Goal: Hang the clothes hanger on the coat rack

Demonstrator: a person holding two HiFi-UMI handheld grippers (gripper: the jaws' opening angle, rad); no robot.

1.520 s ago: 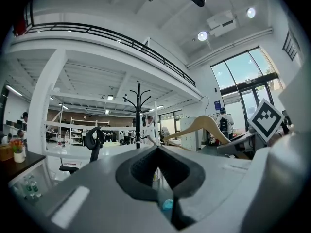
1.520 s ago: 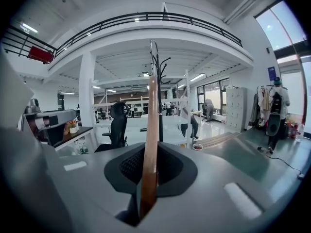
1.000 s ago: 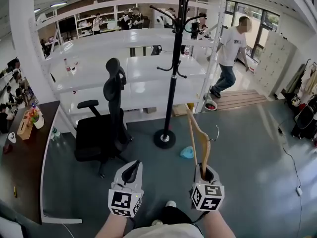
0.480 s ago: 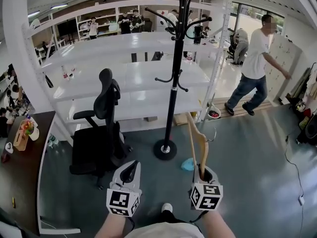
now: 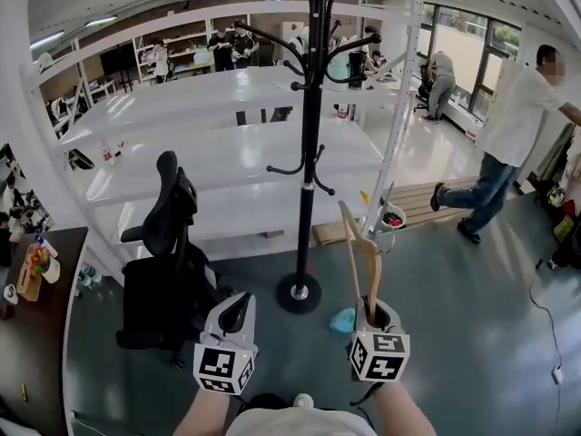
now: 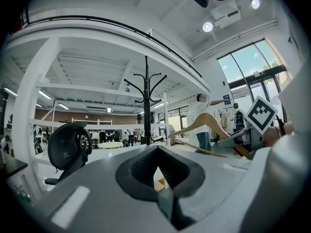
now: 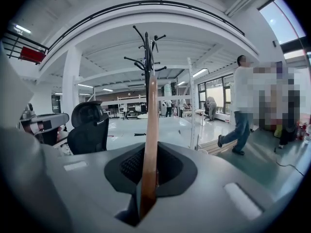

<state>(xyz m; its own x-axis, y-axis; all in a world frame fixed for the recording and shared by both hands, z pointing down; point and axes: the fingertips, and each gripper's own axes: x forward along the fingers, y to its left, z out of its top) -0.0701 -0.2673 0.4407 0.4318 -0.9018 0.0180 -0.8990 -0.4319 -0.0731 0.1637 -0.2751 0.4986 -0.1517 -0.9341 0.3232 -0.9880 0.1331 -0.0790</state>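
The right gripper (image 5: pixel 378 314) is closed on the clothes hanger (image 5: pixel 364 260); in the right gripper view the jaws of the right gripper (image 7: pixel 147 200) clamp the lower end of the wooden clothes hanger (image 7: pixel 151 135), which rises edge-on from between them. In the head view the hanger stands nearly upright above the gripper, its upper end tilted slightly to the left. The left gripper (image 5: pixel 238 313) is held level with the right one, well apart from it. In the left gripper view the jaws of the left gripper (image 6: pixel 162 191) meet with nothing between them, and the hanger (image 6: pixel 205 124) appears to the right, beside the marker cube of the other gripper. The coat rack (image 5: pixel 309 153) stands on the grey floor (image 5: pixel 472 334) ahead of both grippers: a black pole on a round base, with curved hooks at mid-height and at the top. The hanger is apart from the rack, to the right of its base, and rests on none of its hooks. The rack (image 7: pixel 147 62) lies directly behind the hanger in the right gripper view. A black office chair (image 5: pixel 168 262) stands left of the rack, near a dark desk (image 5: pixel 41 334). White shelving (image 5: pixel 227 143) runs behind the rack. A person (image 5: pixel 508 134) walks at the right.
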